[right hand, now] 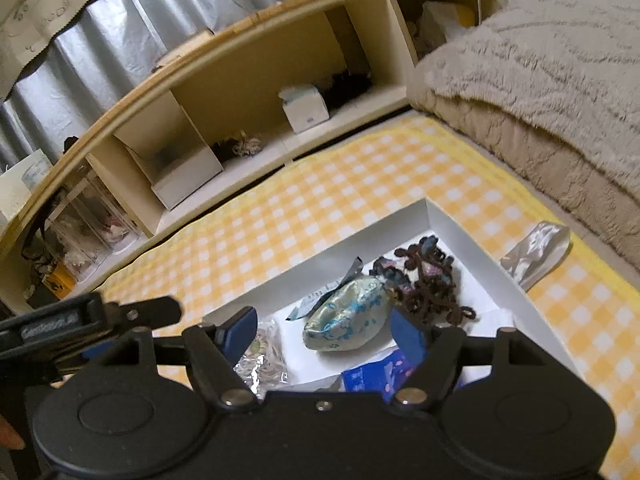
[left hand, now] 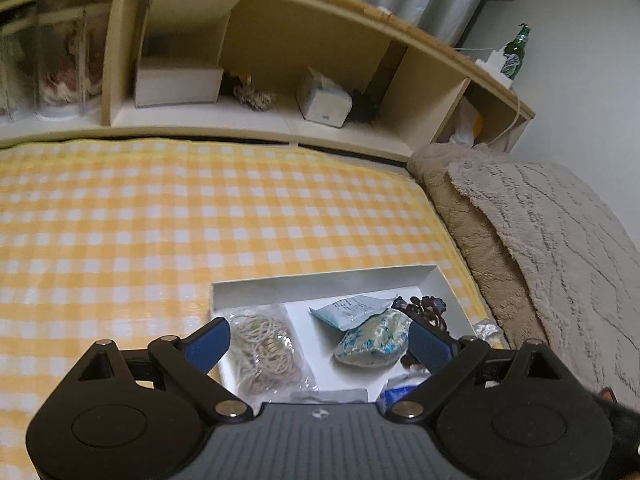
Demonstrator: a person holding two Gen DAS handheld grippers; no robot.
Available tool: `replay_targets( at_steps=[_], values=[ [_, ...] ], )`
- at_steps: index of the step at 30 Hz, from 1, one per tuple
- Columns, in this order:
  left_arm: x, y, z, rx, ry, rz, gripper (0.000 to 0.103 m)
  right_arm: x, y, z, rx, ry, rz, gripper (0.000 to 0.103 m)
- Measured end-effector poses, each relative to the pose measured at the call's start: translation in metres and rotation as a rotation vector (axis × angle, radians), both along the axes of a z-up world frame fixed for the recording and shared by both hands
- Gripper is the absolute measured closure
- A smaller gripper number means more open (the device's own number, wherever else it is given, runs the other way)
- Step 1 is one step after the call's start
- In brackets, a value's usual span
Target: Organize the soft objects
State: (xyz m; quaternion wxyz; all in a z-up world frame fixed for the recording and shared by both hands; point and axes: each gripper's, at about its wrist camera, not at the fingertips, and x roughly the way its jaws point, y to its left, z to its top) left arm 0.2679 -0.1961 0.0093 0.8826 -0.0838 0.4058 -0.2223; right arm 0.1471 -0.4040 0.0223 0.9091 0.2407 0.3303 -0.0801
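A shallow white box (left hand: 320, 276) (right hand: 472, 228) lies on the yellow checked bed cover. In it are a blue-patterned satin pouch (left hand: 372, 340) (right hand: 348, 320), a bag of rubber bands (left hand: 264, 348) (right hand: 264, 352), a dark knitted piece (left hand: 424, 306) (right hand: 432, 284), a pale blue packet (left hand: 352, 310) and a blue packet (right hand: 376, 372). My left gripper (left hand: 318, 346) is open and empty above the box, its fingers either side of the pouch. My right gripper (right hand: 326, 332) is open and empty, also over the pouch. The left gripper's side shows at the left of the right wrist view (right hand: 88, 316).
A beige fluffy blanket (left hand: 540, 240) (right hand: 540, 80) is piled on the bed's right side. A silver foil packet (right hand: 536, 252) lies beside the box. The wooden headboard shelf (left hand: 260, 40) (right hand: 240, 80) holds a tissue box (left hand: 324, 100), white boxes, clear containers and a green bottle (left hand: 516, 54).
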Motion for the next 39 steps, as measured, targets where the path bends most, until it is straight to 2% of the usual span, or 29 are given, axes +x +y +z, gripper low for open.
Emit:
replay_targets(
  at_steps=[4, 12, 22, 28, 34, 39],
  values=[
    [-0.023, 0.010, 0.017, 0.025, -0.042, -0.004, 0.001, -0.016, 0.000, 0.012, 0.019, -0.021, -0.006, 0.027],
    [-0.072, 0.028, 0.049, 0.046, -0.134, -0.017, 0.000, -0.051, 0.012, 0.039, 0.001, -0.067, 0.006, 0.022],
    [-0.128, 0.051, 0.069, 0.082, -0.203, 0.008, 0.000, -0.103, 0.030, 0.067, -0.132, -0.115, 0.048, 0.000],
    [-0.163, 0.070, 0.070, 0.088, -0.242, 0.030, 0.000, -0.137, 0.045, 0.074, -0.205, -0.138, 0.104, 0.000],
    [-0.198, 0.090, 0.067, 0.166, -0.298, 0.079, 0.000, -0.170, 0.058, 0.077, -0.258, -0.171, 0.141, 0.000],
    [-0.221, 0.106, 0.066, 0.173, -0.324, 0.106, 0.000, -0.193, 0.066, 0.077, -0.297, -0.169, 0.170, 0.000]
  ],
)
